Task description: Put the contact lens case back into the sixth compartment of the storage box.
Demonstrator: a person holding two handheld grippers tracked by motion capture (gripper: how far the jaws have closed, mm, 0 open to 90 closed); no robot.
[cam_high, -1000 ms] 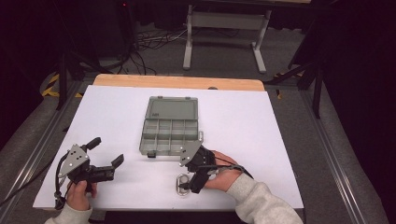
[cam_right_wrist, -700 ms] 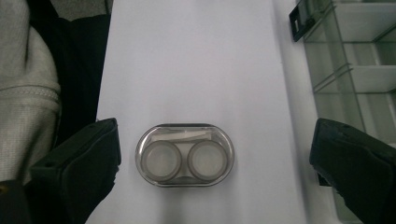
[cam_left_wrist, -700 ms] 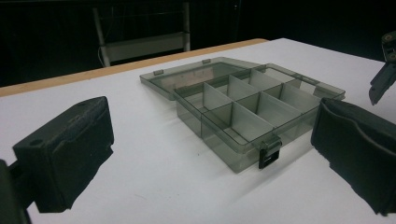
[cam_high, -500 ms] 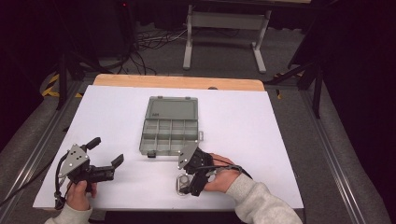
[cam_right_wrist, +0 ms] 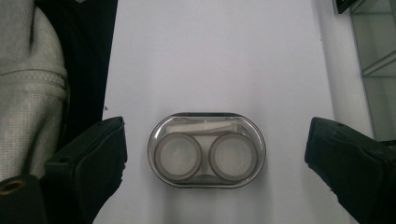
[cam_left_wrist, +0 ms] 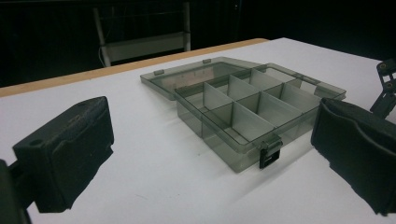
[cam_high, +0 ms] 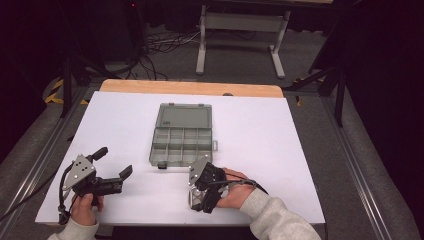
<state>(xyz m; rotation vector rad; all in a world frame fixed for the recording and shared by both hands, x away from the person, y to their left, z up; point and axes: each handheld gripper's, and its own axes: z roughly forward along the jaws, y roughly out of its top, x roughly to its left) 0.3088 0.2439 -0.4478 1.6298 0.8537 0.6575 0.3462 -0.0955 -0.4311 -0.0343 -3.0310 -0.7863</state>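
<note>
Progress is early as I read it: my right gripper hangs over the contact lens case with its jaws spread to either side; they have just been closing in, but neither pad touches it yet, so nothing is lifted. The case lies flat on the white surface, centred between those jaws with a clear gap on each side. My guess is that it belongs in the compartment box, which sits ahead of my left gripper and slightly toward its right jaw; those jaws are spread wide on nothing. What is left, as I judge it, is the pinch, the carry and the drop into a compartment. The case is a smooth, clear oval shell with rounded ends, holding two round wells side by side. The box is smoky translucent plastic, rectangular, with thin partition walls, its lid lying open behind and a small dark latch on the near rim.
</note>
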